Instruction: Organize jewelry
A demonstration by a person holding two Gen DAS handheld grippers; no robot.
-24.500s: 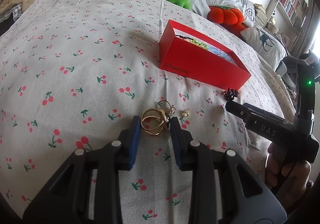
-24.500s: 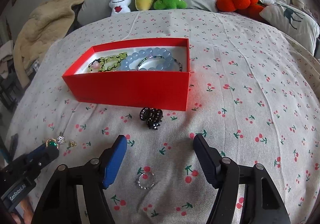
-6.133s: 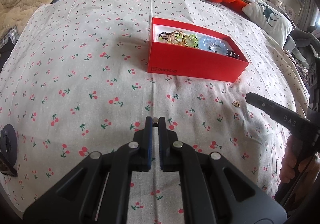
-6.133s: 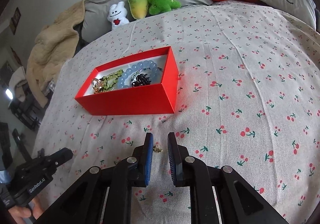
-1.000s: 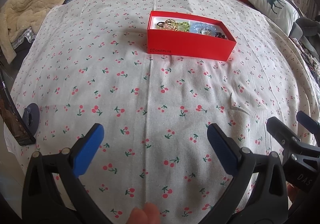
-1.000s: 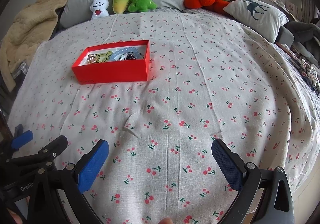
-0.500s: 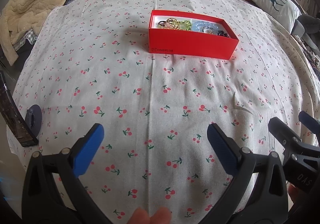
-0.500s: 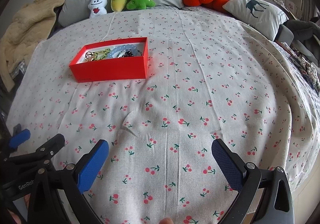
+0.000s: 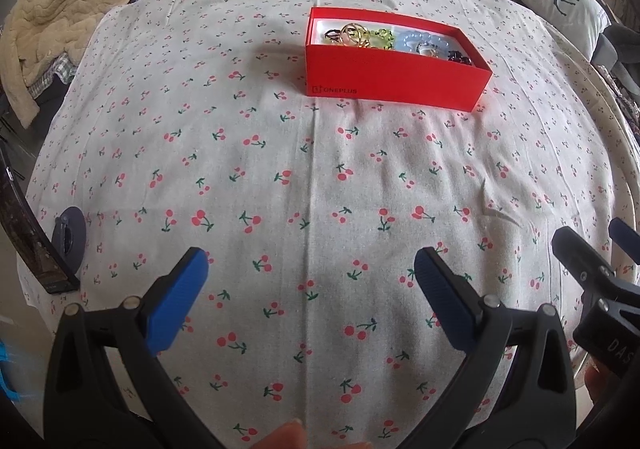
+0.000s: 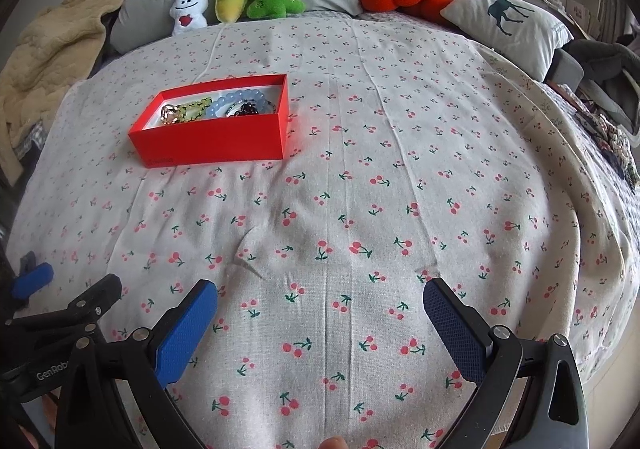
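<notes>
Jewelry point(image 9: 384, 39) sits gathered in the red box point(image 10: 216, 137) toward the far side of the bed point(image 9: 280, 169): in there I make out gold rings, a green beaded piece, pale blue beads and something small and dark at the right end. On the cherry-print sheet point(image 10: 360, 209) around the box and in front of me I see no loose piece in either view, though anything tiny could hide among the printed cherries. So I judge the sorting done, or as good as done.

My left claw point(image 9: 310, 261) hangs well back from the box, jaws spread wide with nothing between them. My right claw point(image 10: 320, 293) is the same, wide apart and empty, low over the near edge of the bed. If anything is left, it is a last look over the sheet and, perhaps, a lid for the box; I see no lid here.
</notes>
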